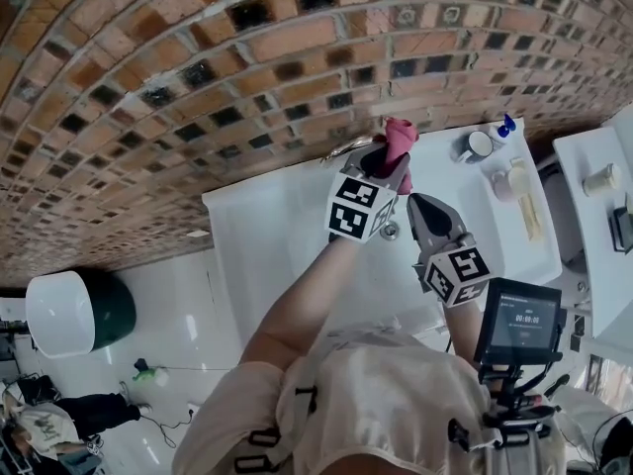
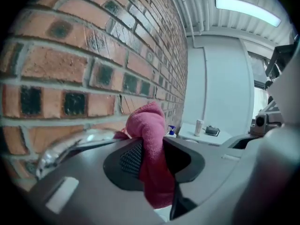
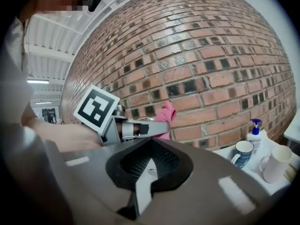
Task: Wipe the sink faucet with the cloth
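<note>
My left gripper [image 1: 389, 158] is shut on a pink cloth [image 1: 401, 137], holding it up against the brick wall at the back of the white sink [image 1: 267, 236]. The chrome faucet [image 1: 346, 148] curves away just left of the cloth. In the left gripper view the cloth [image 2: 149, 139] bulges out between the jaws, with the faucet [image 2: 70, 146] low on the left. Whether cloth and faucet touch I cannot tell. My right gripper [image 1: 419, 206] hovers over the sink, right of the left one, shut with nothing in it. Its view shows the left gripper's marker cube [image 3: 96, 108] and the cloth [image 3: 165, 116].
On the counter right of the sink stand a blue-and-white mug [image 1: 479, 144], a blue-topped spray bottle [image 1: 504, 127] and a white cup [image 1: 514, 181]. The brick wall [image 1: 198, 57] rises directly behind the faucet. A small screen [image 1: 519, 322] hangs at the person's chest.
</note>
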`<state>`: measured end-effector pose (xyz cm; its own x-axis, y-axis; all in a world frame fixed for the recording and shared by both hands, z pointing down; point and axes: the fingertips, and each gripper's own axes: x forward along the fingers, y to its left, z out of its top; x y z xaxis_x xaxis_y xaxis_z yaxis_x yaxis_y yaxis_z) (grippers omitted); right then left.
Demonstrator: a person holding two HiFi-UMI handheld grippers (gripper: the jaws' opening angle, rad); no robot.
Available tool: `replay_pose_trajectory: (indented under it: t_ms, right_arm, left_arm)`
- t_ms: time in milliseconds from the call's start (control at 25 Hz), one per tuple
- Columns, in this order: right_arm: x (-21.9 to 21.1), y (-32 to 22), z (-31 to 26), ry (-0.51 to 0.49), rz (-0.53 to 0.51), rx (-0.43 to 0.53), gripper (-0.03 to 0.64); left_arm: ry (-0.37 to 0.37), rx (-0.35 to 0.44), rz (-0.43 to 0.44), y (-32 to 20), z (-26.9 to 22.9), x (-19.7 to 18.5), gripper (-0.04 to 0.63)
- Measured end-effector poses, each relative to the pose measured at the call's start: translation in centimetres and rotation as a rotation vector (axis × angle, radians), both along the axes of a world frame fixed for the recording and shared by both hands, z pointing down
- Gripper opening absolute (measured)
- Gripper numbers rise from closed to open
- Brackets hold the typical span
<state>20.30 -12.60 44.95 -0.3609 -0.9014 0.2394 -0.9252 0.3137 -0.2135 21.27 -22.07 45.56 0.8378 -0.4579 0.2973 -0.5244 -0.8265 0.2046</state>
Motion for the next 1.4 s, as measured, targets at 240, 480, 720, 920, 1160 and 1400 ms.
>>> replay_pose_trajectory:
  t_ms: [240, 480, 720, 920, 1160, 1400]
  right_arm:
    - [1.7, 0.1, 0.6, 0.008, 0.049, -0.02, -0.017]
    - [0.9, -0.5, 0.1, 0.004, 0.016, 0.001, -0.017]
    - [-0.4, -0.5, -0.5, -0.007, -0.01, 0.011, -0.017]
    - [-0.5, -0.3, -0.2, -0.003, -0.014, 0.003, -0.017]
    - [-0.3, -0.5, 0.1, 0.005, -0.012, -0.009, -0.017]
    - [-0.6, -0.6, 0.7, 0.016, -0.017, -0.037, -0.017]
  left_arm:
    - [-0.038, -0.158, -0.022, -0.7, 6.0, -0.6, 0.112]
    - [0.052, -0.061, -0.049, 0.9, 0.5, -1.1, 0.115]
    - [0.054, 0.016, -0.142, 0.2, -1.5, -3.3, 0.115]
    - [0.036, -0.035, -0.115, -0.7, 0.7, -2.6, 0.114]
    - [-0.059, 0.053, -0.079, -0.7, 2.2, -2.2, 0.11]
    - [-0.131, -0.104, -0.045, -0.2, 8.3, -1.9, 0.112]
